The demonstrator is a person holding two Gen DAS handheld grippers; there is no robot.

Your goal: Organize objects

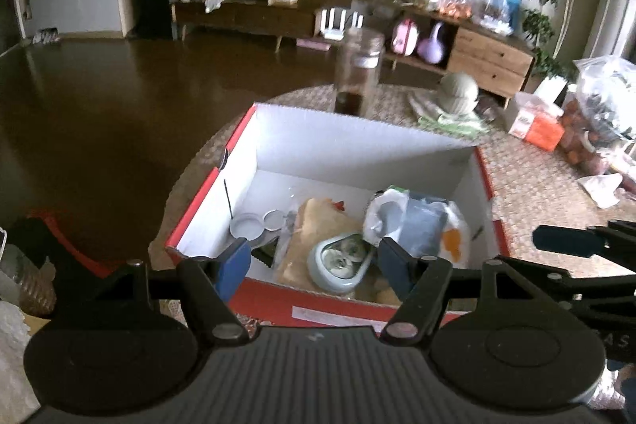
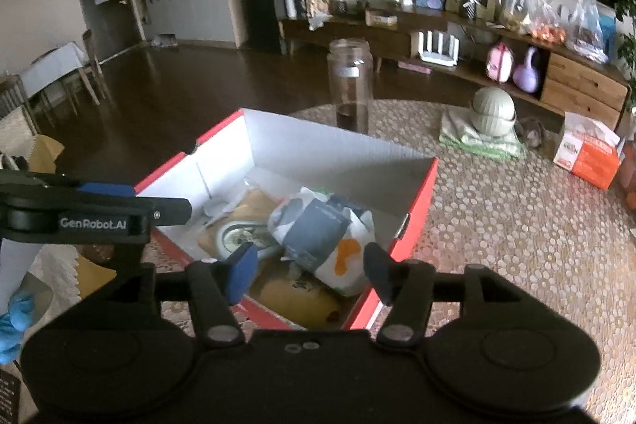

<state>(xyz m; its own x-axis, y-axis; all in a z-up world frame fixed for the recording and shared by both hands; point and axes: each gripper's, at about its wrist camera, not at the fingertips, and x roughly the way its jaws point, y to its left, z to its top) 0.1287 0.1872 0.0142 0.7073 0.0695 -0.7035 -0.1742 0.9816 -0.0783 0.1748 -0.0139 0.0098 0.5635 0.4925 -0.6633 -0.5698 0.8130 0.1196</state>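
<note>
A red box with white inside (image 1: 357, 142) (image 2: 318, 153) stands on the woven table mat. In it lie a pale green dish (image 1: 342, 263) (image 2: 242, 239), a white, blue and orange packet (image 1: 421, 225) (image 2: 330, 237), a brown paper bag (image 1: 314, 225), small round metal lids (image 1: 246, 225) and a yellow item (image 2: 294, 299). My left gripper (image 1: 314, 265) is open and empty above the box's near edge, over the dish. My right gripper (image 2: 310, 269) is open and empty above the near right corner, over the packet.
A glass jar with dark liquid (image 1: 357, 70) (image 2: 349, 86) stands behind the box. A green round pot on a cloth (image 1: 457, 94) (image 2: 493, 116), an orange and white carton (image 1: 532, 122) (image 2: 588, 153) and bags of fruit (image 1: 600, 118) are to the right.
</note>
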